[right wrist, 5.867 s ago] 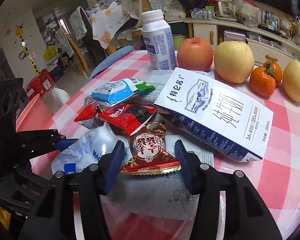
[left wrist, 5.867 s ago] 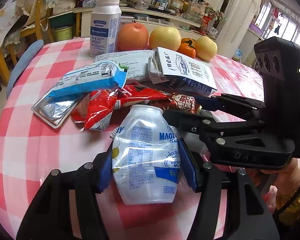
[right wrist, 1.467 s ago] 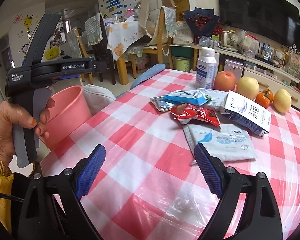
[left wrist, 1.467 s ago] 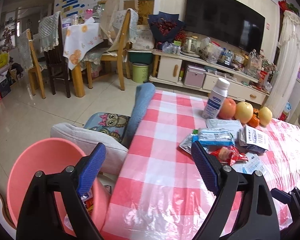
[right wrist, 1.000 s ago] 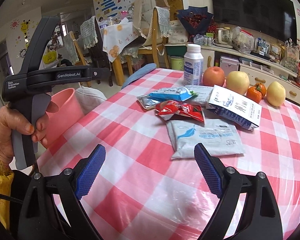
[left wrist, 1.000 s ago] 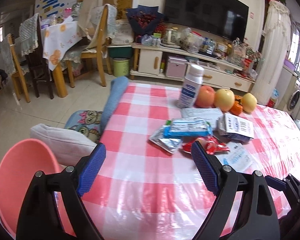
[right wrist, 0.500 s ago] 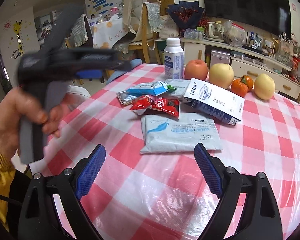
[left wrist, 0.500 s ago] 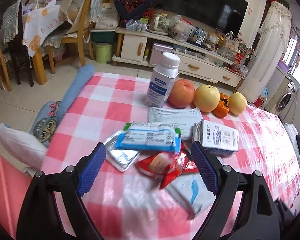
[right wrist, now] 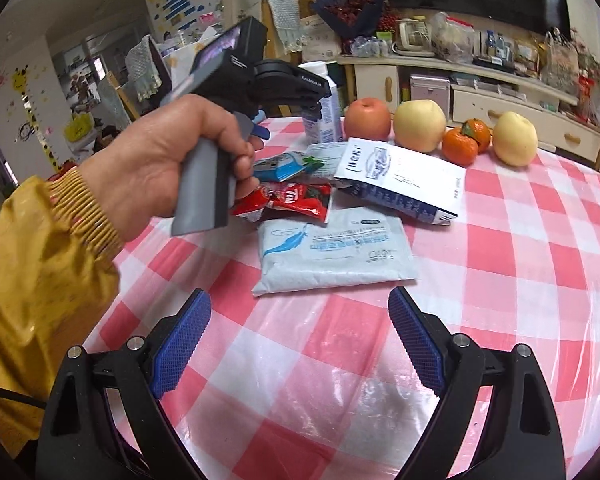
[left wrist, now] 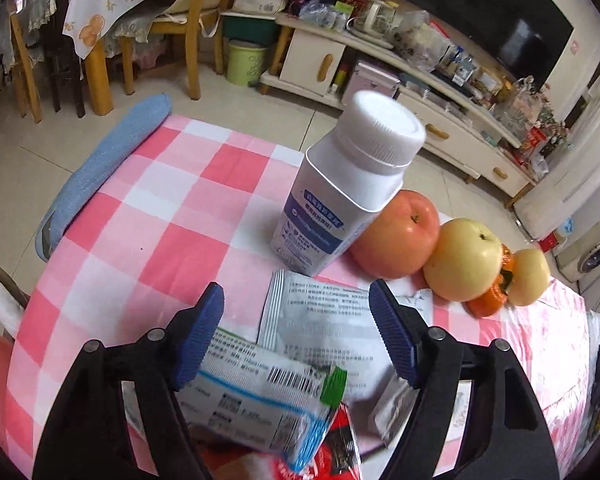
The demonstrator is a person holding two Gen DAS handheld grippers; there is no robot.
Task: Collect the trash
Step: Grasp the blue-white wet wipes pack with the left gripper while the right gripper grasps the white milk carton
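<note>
The table point(right wrist: 520, 240) has a pink and white checked cloth, and a little heap of trash lies on it. The left gripper point(left wrist: 296, 336) points down over the heap, and its jaws are closing. A blue and white wrapper point(left wrist: 260, 396) with a green end lies between the blue pads, but the pads do not press on it. A red wrapper point(left wrist: 336, 452) peeks out from under it, and a flat grey packet point(left wrist: 324, 328) lies just behind. A white bottle point(left wrist: 340, 196) with a white cap stands near them. Beside the bottle sit a red apple point(left wrist: 396, 236), a yellow apple point(left wrist: 464, 260), an orange fruit point(left wrist: 492, 296) and another yellow fruit point(left wrist: 530, 276). A blue towel point(left wrist: 104, 168) hangs at the far edge of the table. From the other side, a hand point(right wrist: 160, 168) in a yellow sleeve point(right wrist: 40, 280) holds the grey handle of that left gripper over the wrappers. The right gripper point(right wrist: 300, 340) waits low over the bare cloth, its jaws spread wide with nothing in them. In front of it lies a pale blue pouch point(right wrist: 332, 252). Behind the pouch, a flattened milk carton point(right wrist: 400, 180) rests on its side.
</note>
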